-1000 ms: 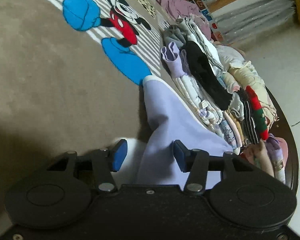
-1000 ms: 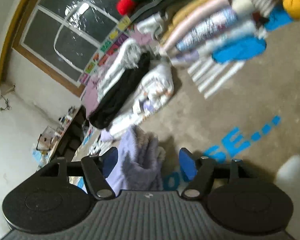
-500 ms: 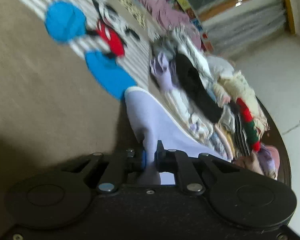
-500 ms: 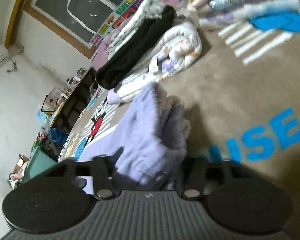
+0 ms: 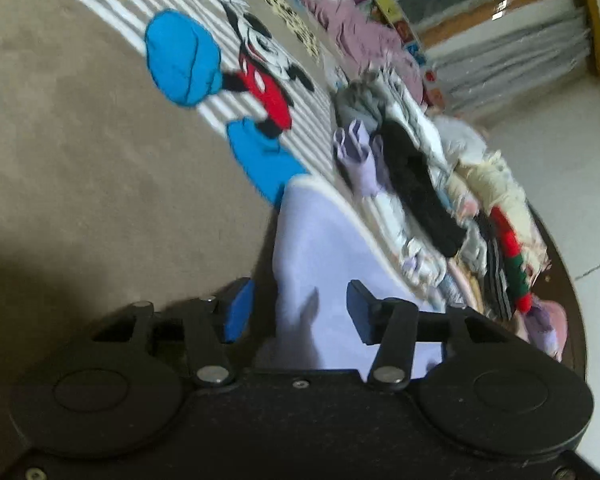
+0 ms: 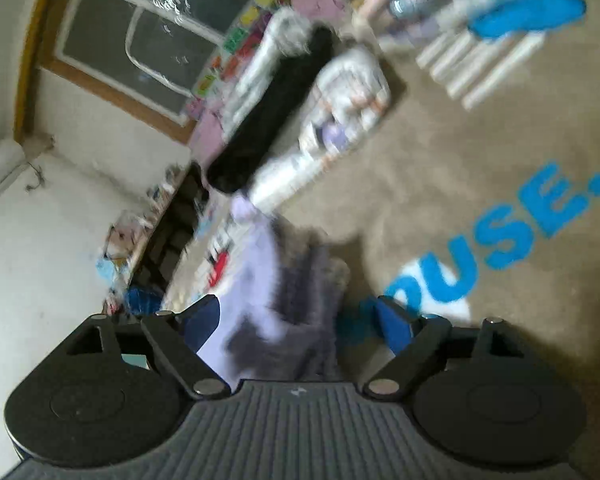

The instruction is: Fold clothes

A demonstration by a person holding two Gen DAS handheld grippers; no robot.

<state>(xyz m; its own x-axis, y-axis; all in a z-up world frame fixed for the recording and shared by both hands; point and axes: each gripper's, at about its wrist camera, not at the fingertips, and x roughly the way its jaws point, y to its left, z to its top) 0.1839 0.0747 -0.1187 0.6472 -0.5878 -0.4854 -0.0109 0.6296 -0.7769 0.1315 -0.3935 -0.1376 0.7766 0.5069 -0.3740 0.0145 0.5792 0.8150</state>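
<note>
I am holding my left tool [image 5: 300,312] with its jaws spread apart over the lavender garment [image 5: 328,256], one blue pad off the cloth's left edge and the other over the cloth. My right tool [image 6: 296,320] is likewise standing wide, the bunched end of the same garment [image 6: 276,304] lying between its fingers without being pinched.

The garment is lying on the tan printed blanket [image 5: 80,152] that covers the table. To the left of the cloth, the blanket is lying bare and open. To the right, a row of folded clothes [image 5: 420,184] is crowding close along the garment's white-trimmed edge, and beyond it the dark rim of the table [image 5: 568,280] is curving away to the floor.

Half a second ago both tools were clamped on the cloth; now both are standing open and the garment is resting on the blanket.

In the right wrist view, blue letters [image 6: 512,236] on the blanket are reading "OUSE" followed by dots. In the left wrist view, a cartoon mouse [image 5: 260,76] in red shorts is showing over white stripes.
</note>
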